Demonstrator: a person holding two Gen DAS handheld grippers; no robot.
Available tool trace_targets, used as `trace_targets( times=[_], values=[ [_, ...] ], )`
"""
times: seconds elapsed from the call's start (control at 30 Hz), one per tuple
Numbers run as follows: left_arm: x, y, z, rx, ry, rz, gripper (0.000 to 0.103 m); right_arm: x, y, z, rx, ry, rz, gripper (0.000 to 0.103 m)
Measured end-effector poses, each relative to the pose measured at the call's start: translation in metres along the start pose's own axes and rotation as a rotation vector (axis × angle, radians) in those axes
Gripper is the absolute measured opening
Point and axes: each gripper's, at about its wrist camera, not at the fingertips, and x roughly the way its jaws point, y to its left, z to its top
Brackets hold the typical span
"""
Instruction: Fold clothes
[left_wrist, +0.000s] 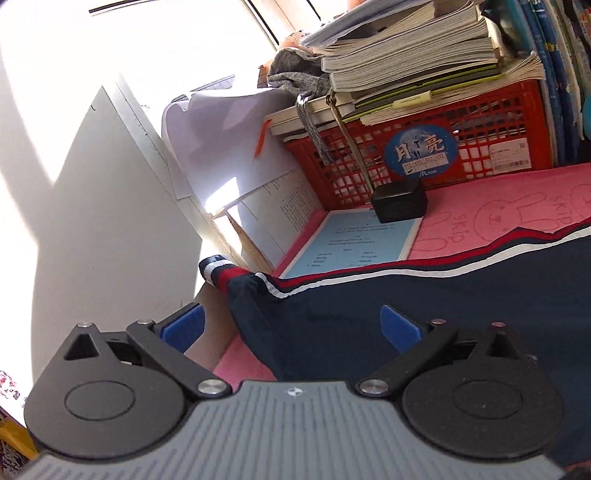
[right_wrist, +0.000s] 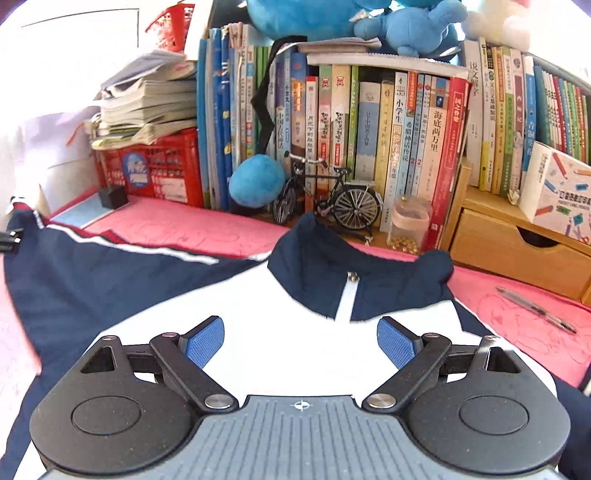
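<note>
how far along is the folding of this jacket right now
Done: the navy and white jacket lies spread front up on the pink mat, zipped, collar toward the books.

In hand: nothing. The left gripper is open by the striped sleeve; the right gripper is open over the white chest.

Left: every fold; the sleeve is still stretched outward.
</note>
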Motion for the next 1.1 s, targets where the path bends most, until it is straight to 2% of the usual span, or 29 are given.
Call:
trace_targets(
  times=[0.07, 0.17, 0.23, 0.4, 0.6, 0.67, 0.73, 0.77, 0.9, 1.03, 1.1],
  values=[
    [-0.020, -0.013, 0.004, 0.027, -0.017, -0.069, 0.102, -0.022, -0.006, -0.022, 0.005, 0.015, 0.043, 0.095],
    [-0.049, -0.031, 0.009, 0.065, -0.041, -0.172, 0.102, -0.049, -0.010, -0.063, 0.016, 0.049, 0.180, 0.096],
    [-0.058, -0.044, 0.003, 0.036, -0.026, -0.230, 0.103, -0.061, -0.008, -0.086, 0.002, 0.064, 0.222, 0.096],
    [-0.081, -0.075, -0.013, -0.037, 0.014, -0.374, 0.103, -0.082, -0.005, -0.118, -0.014, 0.105, 0.221, 0.098],
    [-0.109, -0.112, -0.032, -0.125, 0.062, -0.547, 0.103, -0.126, -0.041, -0.149, -0.048, 0.131, 0.155, 0.100],
    [-0.118, -0.125, -0.038, -0.154, 0.078, -0.604, 0.103, -0.144, -0.062, -0.153, 0.007, 0.118, 0.118, 0.100],
    [-0.126, -0.137, -0.045, -0.184, 0.093, -0.659, 0.103, -0.165, -0.086, -0.152, 0.085, 0.067, 0.087, 0.100],
    [-0.126, -0.137, -0.046, -0.203, 0.090, -0.649, 0.103, -0.174, -0.098, -0.151, 0.116, 0.034, 0.062, 0.100],
    [-0.133, -0.141, -0.046, -0.198, 0.061, -0.603, 0.103, -0.184, -0.127, -0.133, 0.165, -0.038, -0.195, 0.100],
    [-0.135, -0.142, -0.047, -0.200, 0.061, -0.592, 0.103, -0.157, -0.160, -0.106, 0.256, -0.091, -0.491, 0.101],
    [-0.132, -0.139, -0.048, -0.235, 0.084, -0.605, 0.103, -0.137, -0.180, -0.096, 0.293, -0.125, -0.657, 0.103]
  ],
)
